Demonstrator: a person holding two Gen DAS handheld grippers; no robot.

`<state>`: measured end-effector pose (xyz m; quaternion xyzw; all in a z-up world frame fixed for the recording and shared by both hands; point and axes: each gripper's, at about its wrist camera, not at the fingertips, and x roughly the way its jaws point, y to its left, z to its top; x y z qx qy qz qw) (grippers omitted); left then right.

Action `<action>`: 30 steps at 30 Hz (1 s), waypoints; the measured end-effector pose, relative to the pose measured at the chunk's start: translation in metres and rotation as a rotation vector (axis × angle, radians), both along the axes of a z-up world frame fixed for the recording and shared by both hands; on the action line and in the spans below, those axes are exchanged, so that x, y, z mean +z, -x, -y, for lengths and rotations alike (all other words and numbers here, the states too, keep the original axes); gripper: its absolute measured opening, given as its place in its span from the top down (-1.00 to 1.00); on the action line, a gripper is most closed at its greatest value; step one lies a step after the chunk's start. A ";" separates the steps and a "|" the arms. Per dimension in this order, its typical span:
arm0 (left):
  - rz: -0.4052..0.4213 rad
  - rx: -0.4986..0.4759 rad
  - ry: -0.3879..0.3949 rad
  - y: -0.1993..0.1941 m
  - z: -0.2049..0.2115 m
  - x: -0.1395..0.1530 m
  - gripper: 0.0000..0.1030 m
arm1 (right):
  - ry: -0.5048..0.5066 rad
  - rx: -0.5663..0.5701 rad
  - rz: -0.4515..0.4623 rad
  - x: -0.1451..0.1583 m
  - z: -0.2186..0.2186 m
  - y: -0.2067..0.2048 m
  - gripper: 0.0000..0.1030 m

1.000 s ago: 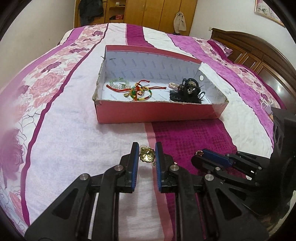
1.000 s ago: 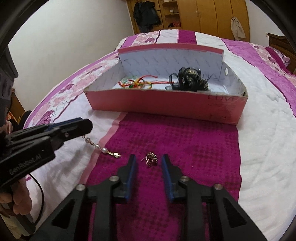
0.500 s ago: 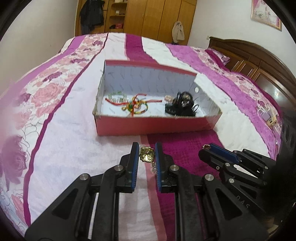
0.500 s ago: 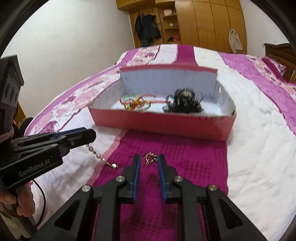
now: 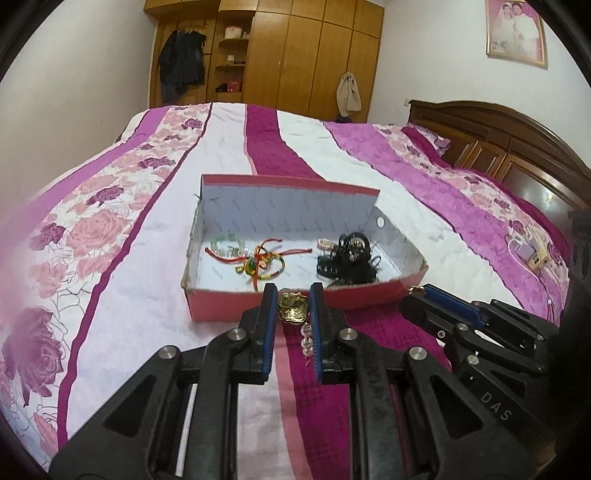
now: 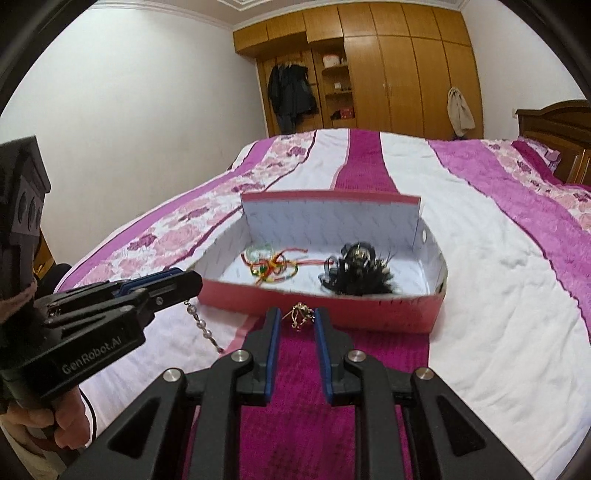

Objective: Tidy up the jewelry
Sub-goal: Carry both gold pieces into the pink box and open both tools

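Bed (image 5: 155, 295) fills both views; I see quilted bedspread (image 6: 498, 280) in white, magenta, pink-rose stripes. Dark wooden headboard (image 5: 517, 147) at right. Wooden wardrobe (image 5: 314, 55) against far wall, open shelf section holding small items, too small to identify. Dark jacket (image 5: 181, 68) hangs at wardrobe's left. Beige cloth bag (image 5: 348, 94) hangs on wardrobe door. Framed portrait (image 5: 515, 31) on wall above headboard. Small items with white cable (image 5: 532, 254) lie on bedspread near headboard; I cannot identify them.
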<state>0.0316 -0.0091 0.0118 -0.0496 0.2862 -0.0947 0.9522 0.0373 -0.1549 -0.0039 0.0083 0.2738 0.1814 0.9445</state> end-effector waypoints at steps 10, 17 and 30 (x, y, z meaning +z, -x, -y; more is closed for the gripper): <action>0.065 0.036 0.005 -0.010 -0.007 0.006 0.83 | -0.021 -0.049 0.067 0.015 0.007 -0.010 0.60; 0.128 0.061 -0.003 -0.020 -0.012 0.012 0.83 | -0.023 -0.080 0.123 0.025 0.013 -0.018 0.60; 0.201 0.078 -0.030 -0.040 -0.007 0.019 0.82 | -0.011 -0.126 0.181 0.029 0.017 -0.039 0.60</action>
